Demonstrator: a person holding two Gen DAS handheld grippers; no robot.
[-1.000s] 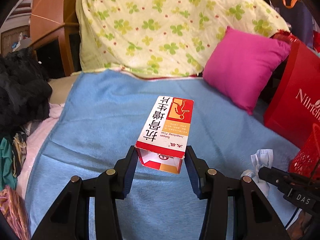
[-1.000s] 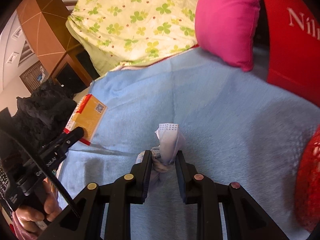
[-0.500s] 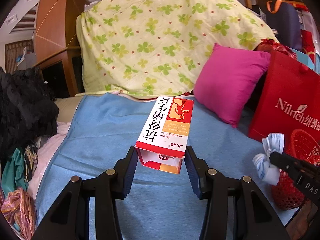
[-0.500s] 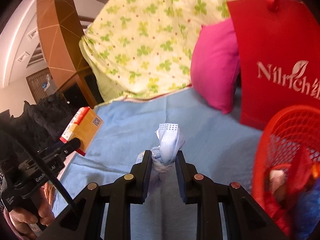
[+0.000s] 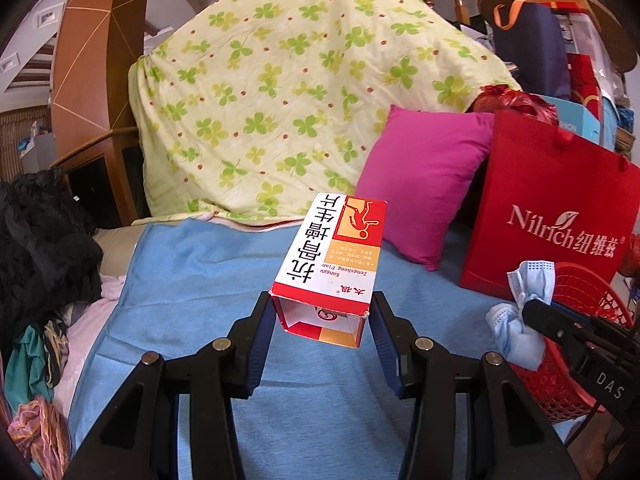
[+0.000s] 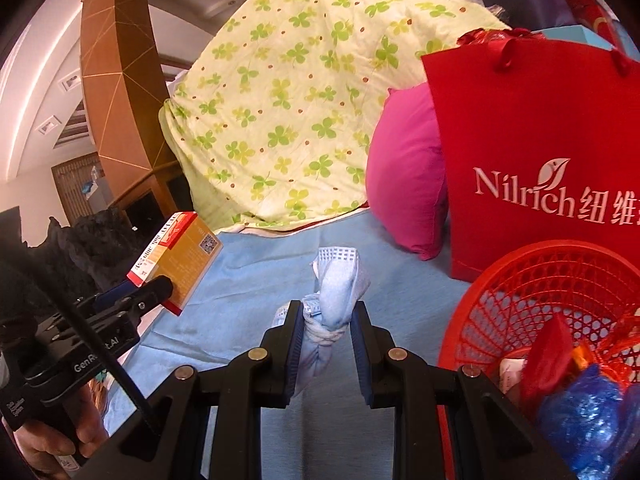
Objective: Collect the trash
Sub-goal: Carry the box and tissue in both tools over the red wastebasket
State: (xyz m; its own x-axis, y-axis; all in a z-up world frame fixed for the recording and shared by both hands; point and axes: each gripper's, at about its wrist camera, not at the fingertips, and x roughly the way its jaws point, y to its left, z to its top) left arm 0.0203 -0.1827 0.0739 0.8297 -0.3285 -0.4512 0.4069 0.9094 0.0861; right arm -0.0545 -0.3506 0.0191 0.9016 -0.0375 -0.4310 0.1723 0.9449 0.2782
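The left claw [image 5: 322, 322] is clenched on a red, white and orange medicine box [image 5: 332, 254], its open end toward the claw and the rest sticking out ahead, lifted clear of the blue blanket [image 5: 192, 280] below it. The right claw [image 6: 325, 334] is clamped on a knotted light-blue face mask [image 6: 336, 284], the knot pinched between the pads and the pleated end standing up past the fingertips.

Just to the right of the right claw sits a red mesh basket [image 6: 532, 280], already holding a blue crinkly wrapper [image 6: 584, 408] and some red scraps [image 6: 548, 352]. From the left claw, the mask hangs off to the right, in front of the basket's rim.

Ahead of both claws a pink pillow [image 5: 424, 184] leans against a heap covered by a yellow sheet with green clovers [image 5: 280, 92]. A red shopping bag [image 6: 532, 152] stands behind the basket, touching the pillow. Off to the left of the left claw lies a pile of dark clothes [image 5: 40, 240].
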